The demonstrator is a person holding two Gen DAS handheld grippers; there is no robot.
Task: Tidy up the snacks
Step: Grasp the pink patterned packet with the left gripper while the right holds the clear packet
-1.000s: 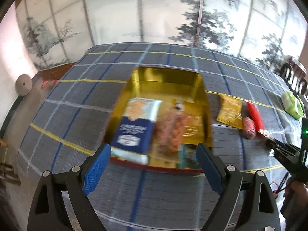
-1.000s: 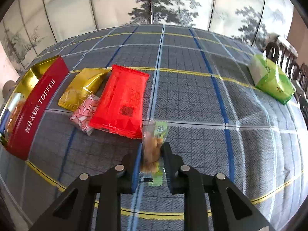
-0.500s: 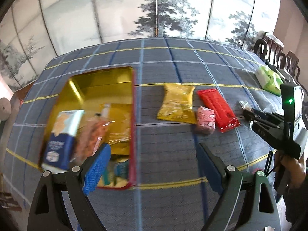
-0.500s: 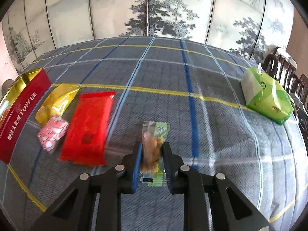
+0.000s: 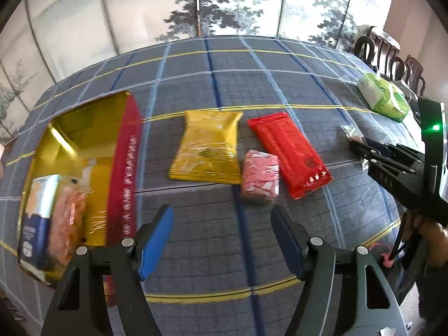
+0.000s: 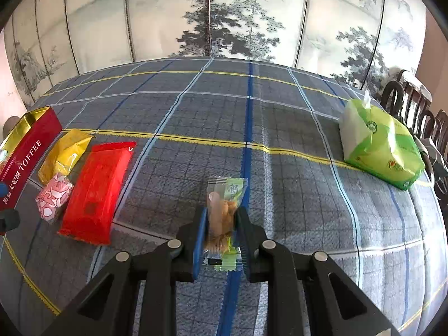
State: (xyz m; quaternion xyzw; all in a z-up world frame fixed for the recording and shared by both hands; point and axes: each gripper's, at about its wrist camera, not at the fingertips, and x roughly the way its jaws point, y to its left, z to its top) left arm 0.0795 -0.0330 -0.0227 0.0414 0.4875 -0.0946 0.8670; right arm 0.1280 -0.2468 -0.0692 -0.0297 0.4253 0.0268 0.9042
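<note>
Right gripper [image 6: 221, 235] is clamped on a small clear-and-green snack packet [image 6: 224, 210], held above the plaid desk [image 6: 280, 117]. Left gripper [image 5: 221, 232] is spread wide with nothing between its blue pads, hovering near the front of the desk. On the far left sits the gold tin [image 5: 72, 128] with its red side, several snacks inside. Right of it lie the yellow bag [image 5: 208, 147], the pink packet [image 5: 260, 176] touching it, and the red pack [image 5: 289, 151]. A green bag [image 6: 380, 145] sits far right.

Toffee tin [image 6: 25, 151] cut by left edge, its lettering blurred, tin contents [image 5: 64, 218] smeared
</note>
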